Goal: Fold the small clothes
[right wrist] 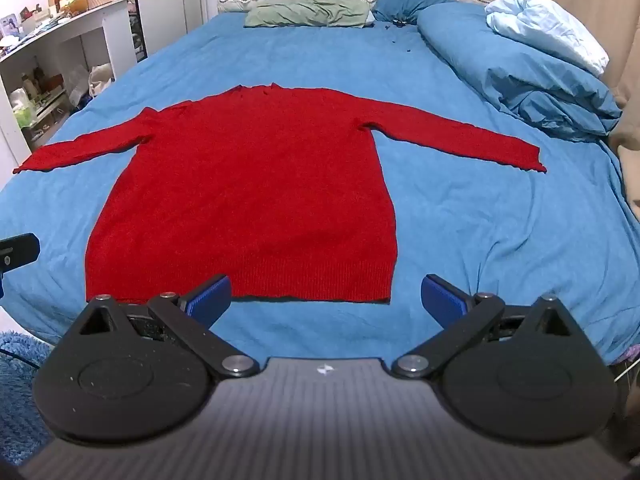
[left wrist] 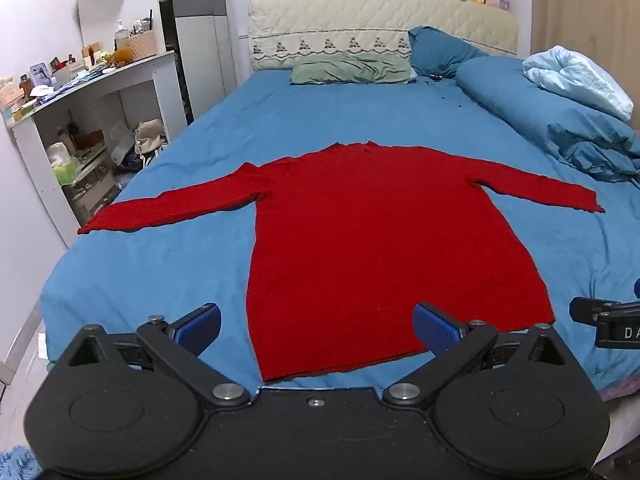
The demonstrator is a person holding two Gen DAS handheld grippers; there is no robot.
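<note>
Left wrist view: the left gripper (left wrist: 317, 328) hangs nearest the lens, jaws spread wide and empty, above the hem of the red sweater (left wrist: 384, 240). The garment lies flat on the blue bedsheet (left wrist: 152, 272), sleeves stretched out to either side, evidently laid out so that a fold can start cleanly. No fold is made yet.

Right wrist view: the right gripper (right wrist: 325, 300) is likewise parted and carries nothing, poised just short of the hem near the sweater's (right wrist: 248, 184) lower right corner. The rolled duvet (right wrist: 520, 60) sits well apart at the bed's right side, leaving the working area unobstructed.
</note>
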